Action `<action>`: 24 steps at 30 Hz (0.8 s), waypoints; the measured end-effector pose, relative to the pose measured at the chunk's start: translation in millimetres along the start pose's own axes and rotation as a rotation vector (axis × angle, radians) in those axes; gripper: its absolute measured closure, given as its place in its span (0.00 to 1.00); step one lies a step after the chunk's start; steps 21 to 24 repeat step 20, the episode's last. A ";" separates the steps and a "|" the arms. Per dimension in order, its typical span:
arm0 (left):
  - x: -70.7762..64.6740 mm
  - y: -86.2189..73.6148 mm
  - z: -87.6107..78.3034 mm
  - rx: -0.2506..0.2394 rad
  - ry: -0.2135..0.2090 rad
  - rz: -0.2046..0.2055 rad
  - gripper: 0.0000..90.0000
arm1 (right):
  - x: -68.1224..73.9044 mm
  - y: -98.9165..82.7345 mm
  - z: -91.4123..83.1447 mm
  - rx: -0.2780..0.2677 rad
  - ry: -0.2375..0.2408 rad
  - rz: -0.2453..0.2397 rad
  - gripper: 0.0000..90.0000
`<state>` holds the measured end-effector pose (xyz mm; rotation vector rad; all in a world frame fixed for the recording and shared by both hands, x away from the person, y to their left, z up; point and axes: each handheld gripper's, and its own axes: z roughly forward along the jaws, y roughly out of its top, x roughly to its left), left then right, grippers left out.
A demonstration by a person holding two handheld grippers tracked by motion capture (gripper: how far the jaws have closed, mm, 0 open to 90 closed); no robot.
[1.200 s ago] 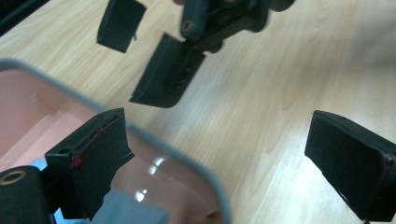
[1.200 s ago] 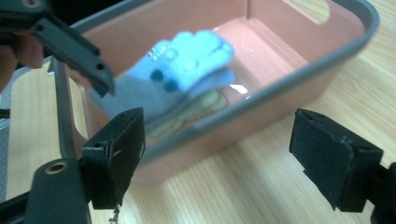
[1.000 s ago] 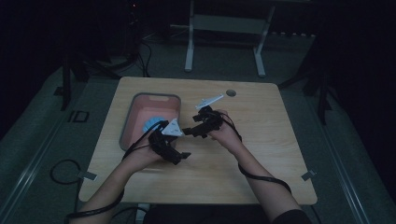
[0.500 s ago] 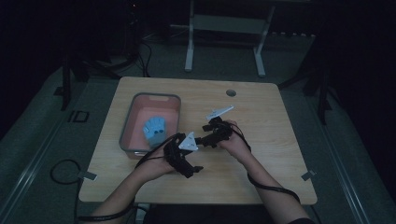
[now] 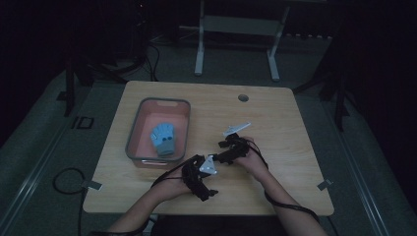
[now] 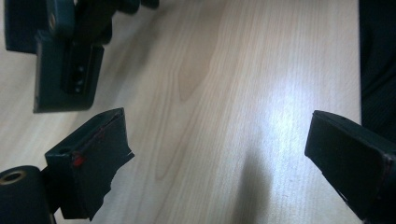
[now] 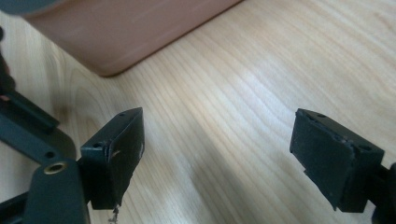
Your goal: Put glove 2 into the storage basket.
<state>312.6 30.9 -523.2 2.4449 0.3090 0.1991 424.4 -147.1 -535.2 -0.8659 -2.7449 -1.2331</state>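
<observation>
Left gripper view: left tool [image 6: 219, 149] wide apart, empty.

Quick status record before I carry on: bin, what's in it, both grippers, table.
bin: pink bin on the left part of the wooden table
contents: blue glove lying inside the bin
left gripper: open, nothing between its jaws, over bare tabletop
right gripper: open, nothing between its jaws, bin corner just ahead
table hole: round hole near the far edge
</observation>
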 end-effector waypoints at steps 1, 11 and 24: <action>-0.7 -1.6 2.8 0.006 0.005 0.001 0.07 | -0.2 -2.4 0.9 -0.003 -0.001 -0.005 0.20; -2.5 -11.5 16.6 0.027 0.046 -0.007 0.07 | 0.1 -16.5 8.4 -0.019 -0.070 -0.068 0.20; -2.7 -15.8 19.6 0.021 0.045 -0.024 0.07 | 1.2 -19.7 11.2 -0.021 -0.111 -0.090 0.19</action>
